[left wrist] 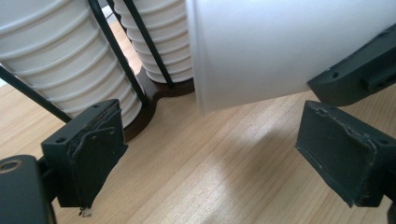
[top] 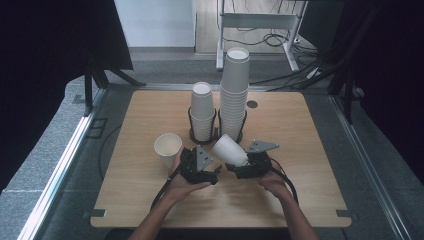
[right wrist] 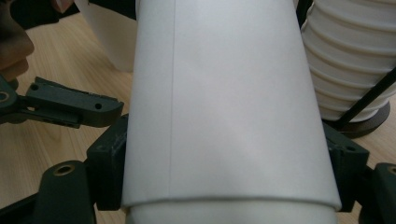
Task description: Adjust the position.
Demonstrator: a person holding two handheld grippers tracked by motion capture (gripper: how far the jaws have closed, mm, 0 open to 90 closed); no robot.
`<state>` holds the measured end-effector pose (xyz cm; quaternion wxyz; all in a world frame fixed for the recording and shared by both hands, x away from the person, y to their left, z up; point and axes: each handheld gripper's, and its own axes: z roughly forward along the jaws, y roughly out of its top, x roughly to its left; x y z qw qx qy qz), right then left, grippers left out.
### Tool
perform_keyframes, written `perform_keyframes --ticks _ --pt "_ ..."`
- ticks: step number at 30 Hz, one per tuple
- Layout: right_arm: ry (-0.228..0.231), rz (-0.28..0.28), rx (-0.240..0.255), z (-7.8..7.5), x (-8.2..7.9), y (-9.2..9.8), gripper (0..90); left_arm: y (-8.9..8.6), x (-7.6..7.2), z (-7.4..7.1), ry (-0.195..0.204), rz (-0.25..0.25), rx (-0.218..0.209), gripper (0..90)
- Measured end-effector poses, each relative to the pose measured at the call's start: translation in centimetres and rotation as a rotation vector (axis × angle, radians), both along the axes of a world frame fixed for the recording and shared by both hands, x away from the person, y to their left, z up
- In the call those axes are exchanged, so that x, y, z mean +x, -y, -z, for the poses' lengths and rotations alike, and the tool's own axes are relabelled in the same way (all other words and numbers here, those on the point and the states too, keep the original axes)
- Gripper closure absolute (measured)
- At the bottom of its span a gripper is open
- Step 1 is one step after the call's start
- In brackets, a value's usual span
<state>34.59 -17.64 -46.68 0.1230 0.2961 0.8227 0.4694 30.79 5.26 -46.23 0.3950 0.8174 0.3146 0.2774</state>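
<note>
My right gripper (top: 241, 162) (right wrist: 229, 158) is shut on a white paper cup (top: 229, 149) (right wrist: 229, 93), its pads pressing on both sides of the cup's wall. The cup lies tilted above the wooden table (top: 310, 150), its rim pointing left and up. Just left of it my left gripper (top: 205, 165) (left wrist: 217, 140) stands open over bare wood, with nothing between its pads (left wrist: 93, 140). The held cup (left wrist: 280, 46) hangs beyond its right jaw. A second single cup (top: 168, 148) (right wrist: 112, 37) stands upright beside the left hand.
Two stacks of white cups stand in black wire holders at mid-table: a short stack (top: 202, 112) (left wrist: 56, 60) and a tall stack (top: 234, 90) (right wrist: 345, 65). Their dark base (left wrist: 154, 93) lies close ahead of both grippers. Cables run behind the table.
</note>
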Motion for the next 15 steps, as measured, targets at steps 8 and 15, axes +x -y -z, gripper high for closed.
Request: perform_keyframes --ticks 8,15 --pt "0.018 0.035 0.066 0.9 -0.8 0.2 22.0 -0.1 0.1 0.1 -0.012 -0.004 -0.015 7.8" --pt "0.033 0.062 0.082 1.3 -1.2 0.1 21.9 -0.3 0.1 0.3 -0.022 -0.009 -0.02 8.0"
